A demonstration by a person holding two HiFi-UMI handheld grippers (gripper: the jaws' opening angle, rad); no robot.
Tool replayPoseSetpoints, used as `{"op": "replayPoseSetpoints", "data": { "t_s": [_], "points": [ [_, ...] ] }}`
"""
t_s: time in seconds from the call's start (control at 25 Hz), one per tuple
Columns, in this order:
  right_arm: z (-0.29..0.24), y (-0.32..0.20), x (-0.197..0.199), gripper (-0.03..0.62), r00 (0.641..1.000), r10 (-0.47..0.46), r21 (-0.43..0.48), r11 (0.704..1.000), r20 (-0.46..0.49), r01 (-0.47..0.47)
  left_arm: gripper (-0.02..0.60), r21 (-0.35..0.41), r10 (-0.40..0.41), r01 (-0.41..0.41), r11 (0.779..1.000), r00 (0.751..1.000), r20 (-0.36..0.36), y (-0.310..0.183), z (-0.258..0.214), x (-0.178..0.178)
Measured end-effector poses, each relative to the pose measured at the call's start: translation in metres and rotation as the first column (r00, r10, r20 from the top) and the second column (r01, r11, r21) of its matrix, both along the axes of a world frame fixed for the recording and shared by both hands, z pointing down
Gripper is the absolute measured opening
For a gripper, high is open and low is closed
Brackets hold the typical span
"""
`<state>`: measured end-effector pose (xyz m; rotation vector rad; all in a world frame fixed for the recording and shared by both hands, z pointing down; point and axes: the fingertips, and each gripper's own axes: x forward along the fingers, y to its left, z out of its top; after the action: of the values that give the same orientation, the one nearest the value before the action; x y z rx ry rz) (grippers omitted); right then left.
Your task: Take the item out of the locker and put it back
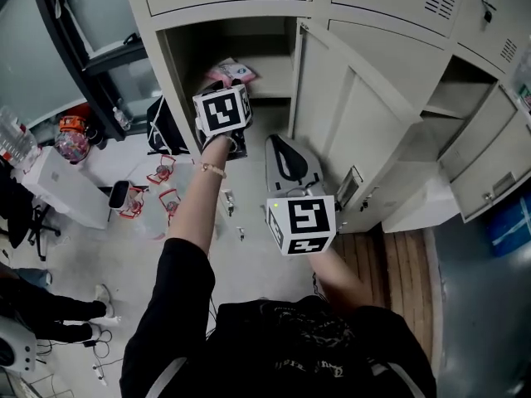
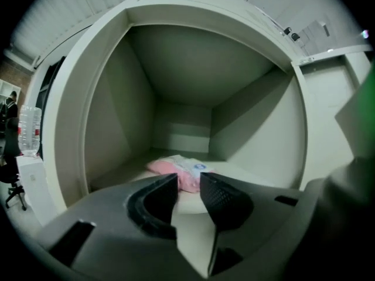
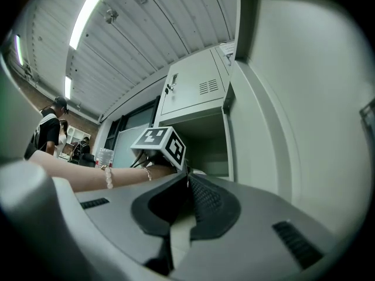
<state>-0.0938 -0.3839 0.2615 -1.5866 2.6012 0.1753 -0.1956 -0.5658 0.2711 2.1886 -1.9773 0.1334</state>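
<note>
Left gripper (image 2: 188, 179) is at the mouth of the open locker (image 2: 111, 122), pointing in. Jaws are apart with nothing pinched. The pink packet (image 2: 176, 167) lies on the locker floor, just beyond the jaw tips and visible through the gap. No pad contact that I can see. Right gripper (image 3: 187, 179) is nearer and to the right, beside the open locker door (image 1: 348, 114). Its jaws are closed together, holding nothing.

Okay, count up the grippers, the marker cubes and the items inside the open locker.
Grippers: 2, the left gripper and the right gripper
Marker cubes: 2
Pink packet: 1
Total: 5
</note>
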Motion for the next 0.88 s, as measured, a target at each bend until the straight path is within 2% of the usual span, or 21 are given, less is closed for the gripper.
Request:
{"op": "replayPoseSetpoints", "data": {
  "t_s": [0.08, 0.28, 0.52, 0.88],
  "points": [
    [0.002, -0.001, 0.002, 0.006, 1.000, 0.004, -0.005, 1.000, 0.002, -0.004, 0.094, -0.010, -0.010, 0.010, 1.000, 1.000, -0.007, -0.002, 0.004, -0.001],
    [0.003, -0.004, 0.004, 0.006, 1.000, 0.006, -0.009, 1.000, -0.009, -0.006, 0.066, -0.016, -0.030, 0.030, 0.999, 0.999, -0.015, -0.006, 0.008, -0.005],
    [0.006, -0.005, 0.001, 0.006, 1.000, 0.007, -0.018, 1.000, -0.025, -0.007, 0.035, 0.037, -0.055, 0.055, 0.998, 0.998, 0.015, -0.004, 0.004, -0.010],
    [0.008, -0.003, 0.003, 0.006, 0.999, 0.026, -0.017, 1.000, -0.025, -0.026, 0.023, 0.129, -0.025, 0.016, 0.992, 0.998, 0.064, 0.015, -0.010, -0.008]
  ]
}}
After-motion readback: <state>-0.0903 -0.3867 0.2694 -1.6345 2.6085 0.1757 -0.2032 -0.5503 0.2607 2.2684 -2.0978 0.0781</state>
